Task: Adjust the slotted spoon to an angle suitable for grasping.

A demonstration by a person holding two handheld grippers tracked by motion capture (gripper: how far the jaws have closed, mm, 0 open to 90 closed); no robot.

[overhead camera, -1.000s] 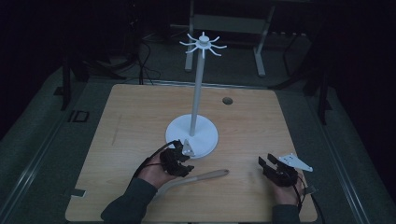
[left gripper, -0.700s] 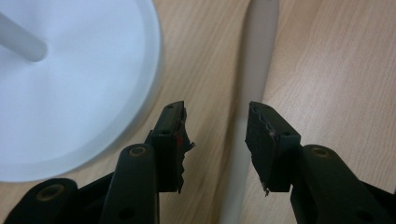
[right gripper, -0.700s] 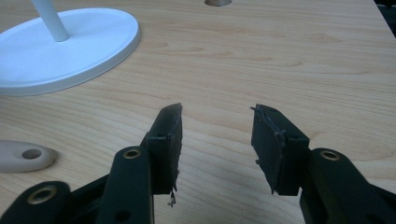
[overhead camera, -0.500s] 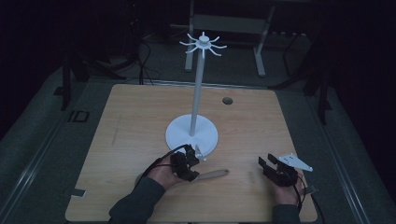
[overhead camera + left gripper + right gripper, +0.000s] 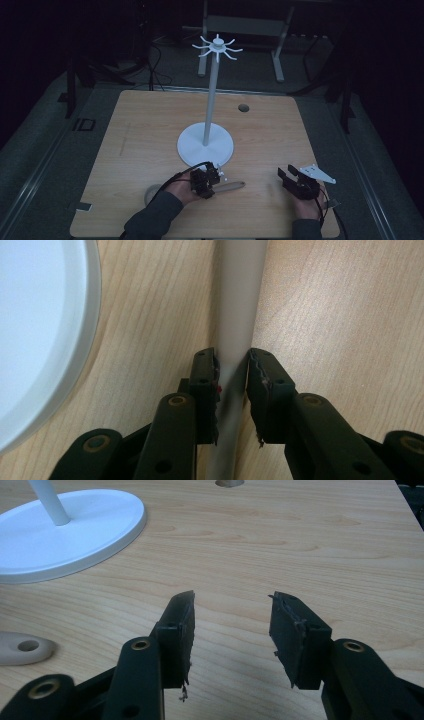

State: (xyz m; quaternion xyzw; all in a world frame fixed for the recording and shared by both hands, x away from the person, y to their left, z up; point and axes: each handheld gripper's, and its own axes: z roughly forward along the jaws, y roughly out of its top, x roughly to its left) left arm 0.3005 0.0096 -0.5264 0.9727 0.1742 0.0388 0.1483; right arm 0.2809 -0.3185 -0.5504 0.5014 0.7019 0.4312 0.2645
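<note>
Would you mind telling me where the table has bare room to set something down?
The far-left stretch of the table beyond the white stand base is bare, as is the right side past the round hole. The near edge is crowded: left hand-held gripper on the utensil handle, right hand-held gripper nearby.

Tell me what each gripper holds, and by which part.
The left gripper clamps a beige utensil handle along its shaft, away from the holed end. The right gripper is open, holding nothing.

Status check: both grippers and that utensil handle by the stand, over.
Left gripper fingers closed on beige utensil handle, flat on table. Right gripper open, holding nothing. White stand base beside handle, apart.
</note>
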